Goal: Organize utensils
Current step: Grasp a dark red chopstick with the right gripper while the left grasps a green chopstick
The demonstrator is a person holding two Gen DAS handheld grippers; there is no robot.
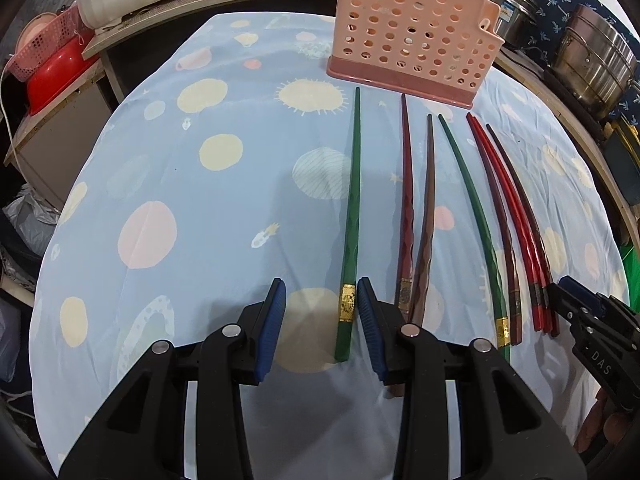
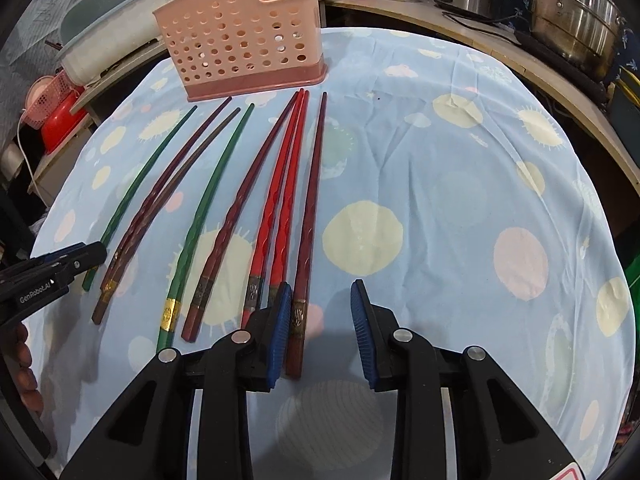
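The left hand-held gripper (image 1: pixel 322 322) probably hides the maroon chopsticks' (image 1: pixel 406 200) ends.

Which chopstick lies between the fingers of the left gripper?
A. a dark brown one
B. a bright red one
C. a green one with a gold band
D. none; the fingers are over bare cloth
C: in the left wrist view the green chopstick lies between the fingers of the left gripper, its gold band beside the right pad; the pads are not yet pressed on it.
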